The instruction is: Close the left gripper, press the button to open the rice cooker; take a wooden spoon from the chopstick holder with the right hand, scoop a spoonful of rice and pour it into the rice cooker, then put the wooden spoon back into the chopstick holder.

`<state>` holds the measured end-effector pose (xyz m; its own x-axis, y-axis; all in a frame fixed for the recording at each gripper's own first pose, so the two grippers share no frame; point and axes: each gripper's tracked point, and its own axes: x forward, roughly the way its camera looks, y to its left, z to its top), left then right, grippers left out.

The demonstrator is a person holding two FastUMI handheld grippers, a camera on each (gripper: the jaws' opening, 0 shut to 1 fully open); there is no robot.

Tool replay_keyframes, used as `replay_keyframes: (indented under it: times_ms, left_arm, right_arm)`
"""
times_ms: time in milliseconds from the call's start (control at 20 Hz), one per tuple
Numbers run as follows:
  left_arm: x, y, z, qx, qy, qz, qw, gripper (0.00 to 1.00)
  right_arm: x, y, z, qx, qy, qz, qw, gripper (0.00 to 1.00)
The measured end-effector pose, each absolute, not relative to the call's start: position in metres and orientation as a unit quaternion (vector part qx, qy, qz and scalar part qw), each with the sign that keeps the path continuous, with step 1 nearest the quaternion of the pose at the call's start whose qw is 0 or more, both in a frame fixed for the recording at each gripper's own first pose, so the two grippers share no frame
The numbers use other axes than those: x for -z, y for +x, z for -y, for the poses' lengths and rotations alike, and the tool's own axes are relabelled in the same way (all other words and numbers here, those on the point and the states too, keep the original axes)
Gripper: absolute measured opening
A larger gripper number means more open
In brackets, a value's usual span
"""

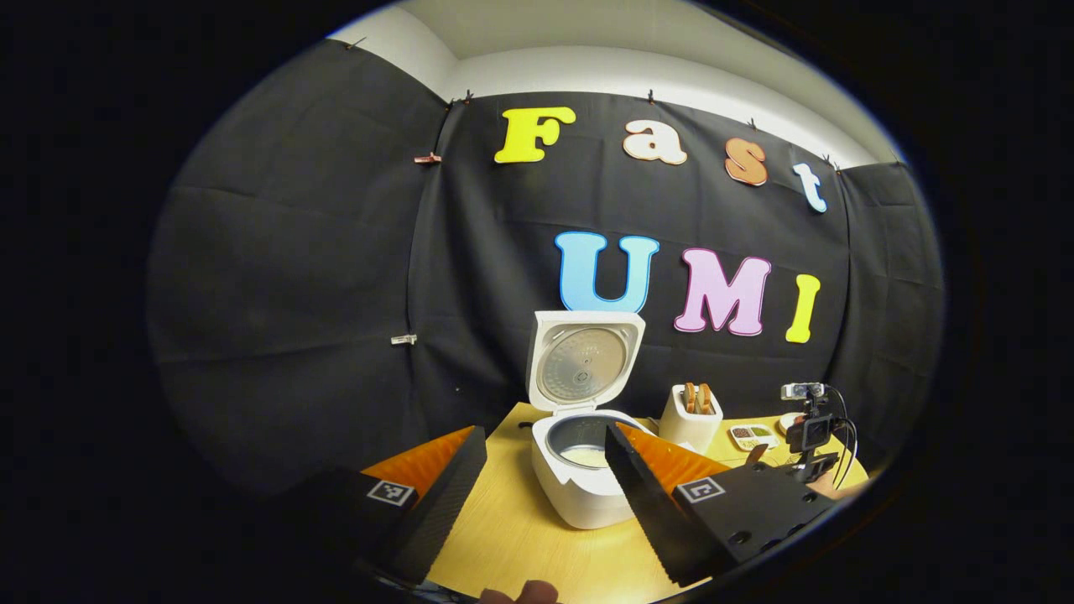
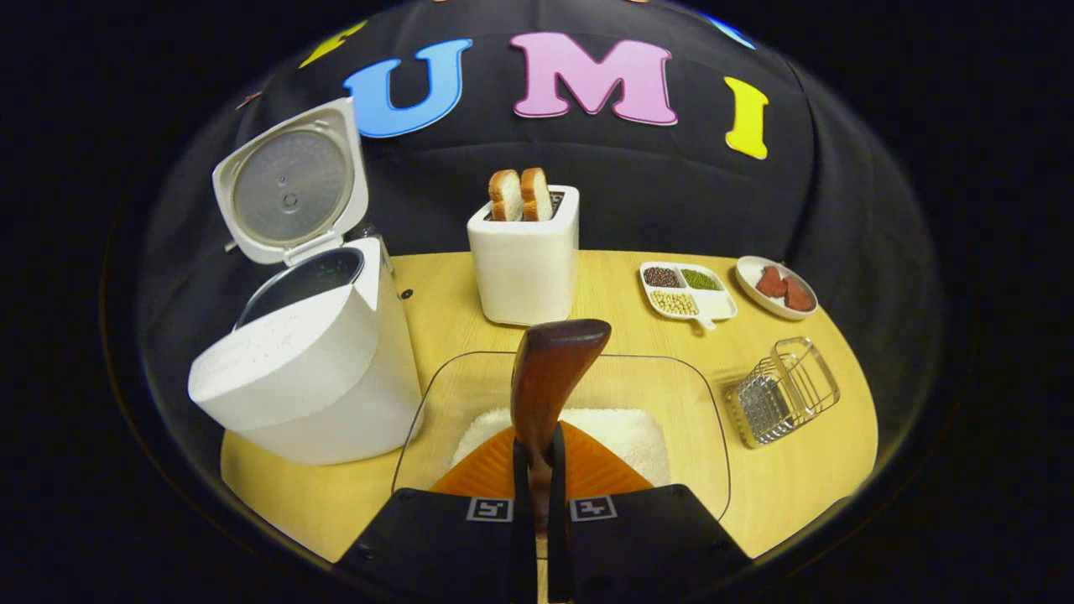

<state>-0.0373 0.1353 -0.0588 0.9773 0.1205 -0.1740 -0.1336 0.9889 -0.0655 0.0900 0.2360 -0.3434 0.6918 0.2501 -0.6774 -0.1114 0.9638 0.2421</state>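
The dark brown wooden spoon (image 2: 550, 377) stands clamped by its handle between the two fingers of the right gripper (image 2: 537, 470), bowl end up, above a clear rectangular plastic tub (image 2: 696, 403) with a mound of white rice (image 2: 625, 436) in its bottom. Just left of the tub sits the white rice cooker (image 2: 310, 377), lid (image 2: 289, 184) swung up and the dark inner pot exposed. In the left gripper view the left gripper (image 1: 545, 457) hangs with its fingers spread wide, holding nothing, the open cooker between and beyond them.

Everything rests on a light wooden tabletop (image 2: 805, 470) backed by black cloth; a pale wall and ceiling show above the cloth in the left gripper view.

Behind the tub stands a white toaster (image 2: 524, 260) with two bread slices (image 2: 520, 195) in its slots. To its right lie a white divided dish of beans and grains (image 2: 686, 291) and a small white plate with reddish-brown pieces (image 2: 776, 288). A wire chopstick holder (image 2: 784, 390) lies tilted beside the tub's right edge. A fingertip (image 1: 537, 592) shows at the bottom of the left gripper view.
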Motion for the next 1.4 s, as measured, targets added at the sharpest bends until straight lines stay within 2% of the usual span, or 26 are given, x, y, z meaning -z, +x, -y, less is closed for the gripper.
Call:
replay_keyframes:
  times_ms: [250,550,1400]
  left_arm:
    - [0.058,-0.04,-0.134,-0.065,-0.037,-0.081,0.994,0.98]
    - [0.057,-0.042,-0.128,-0.063,-0.033,-0.082,0.994,0.98]
    - [0.052,-0.057,-0.115,-0.057,-0.035,-0.077,0.995,0.98]
  right_arm:
    - [0.349,0.091,-0.209,-0.069,0.257,-0.394,0.88,0.1]
    - [0.334,0.093,-0.173,-0.052,0.383,-0.358,0.85,0.1]
    - [0.267,0.107,-0.116,-0.055,0.501,-0.287,0.815,0.1]
